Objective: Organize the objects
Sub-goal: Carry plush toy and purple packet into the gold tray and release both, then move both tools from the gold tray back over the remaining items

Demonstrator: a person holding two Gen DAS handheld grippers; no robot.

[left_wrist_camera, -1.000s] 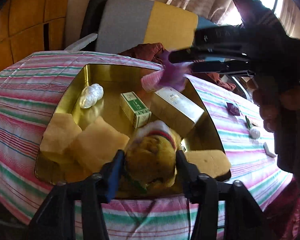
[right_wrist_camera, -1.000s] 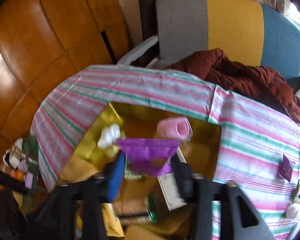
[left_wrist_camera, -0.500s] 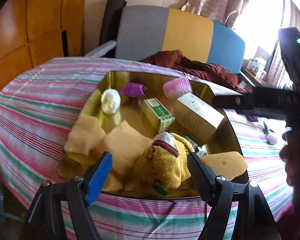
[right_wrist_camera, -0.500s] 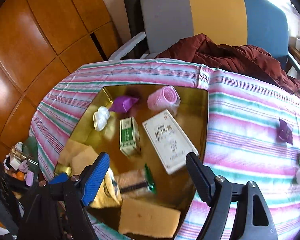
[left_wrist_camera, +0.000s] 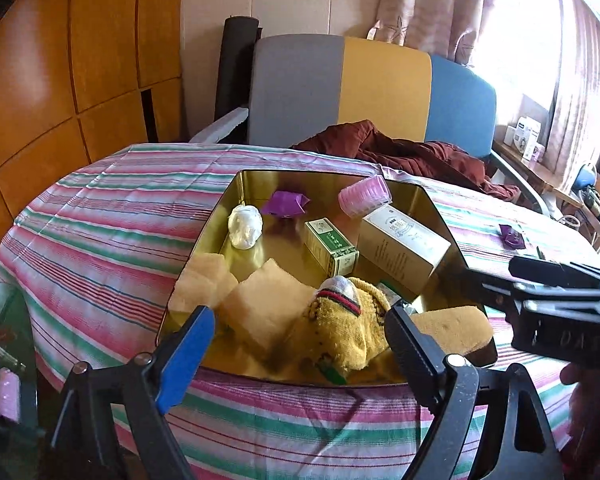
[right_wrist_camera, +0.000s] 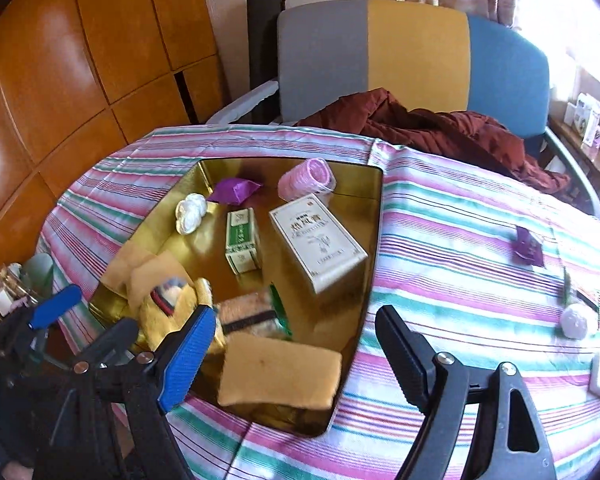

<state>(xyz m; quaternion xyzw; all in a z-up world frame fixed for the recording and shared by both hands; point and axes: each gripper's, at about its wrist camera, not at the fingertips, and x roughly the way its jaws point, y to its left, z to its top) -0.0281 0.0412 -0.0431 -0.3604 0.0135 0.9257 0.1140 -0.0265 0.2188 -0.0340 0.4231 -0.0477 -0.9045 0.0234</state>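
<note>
Your left gripper and right gripper both gape, holding nothing — the purple packet lies in the gold tray's far corner, beside the pink roller.

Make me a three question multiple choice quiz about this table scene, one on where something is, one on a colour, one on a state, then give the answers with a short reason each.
1. Where does the pink roller lie?
A. on the tablecloth beside the tray
B. in the gold tray, near its far wall
C. on the chair

2. What colour is the printing on the small box in the tray?
A. green
B. red
C. blue

3. How is the right gripper?
A. shut on the sponge
B. shut on the purple packet
C. open, holding nothing

Answers: B, the roller rests inside the tray by the far wall, behind the large white box. A, its top face is green and white. C, its jaws stand wide apart with nothing clamped between them.
</note>
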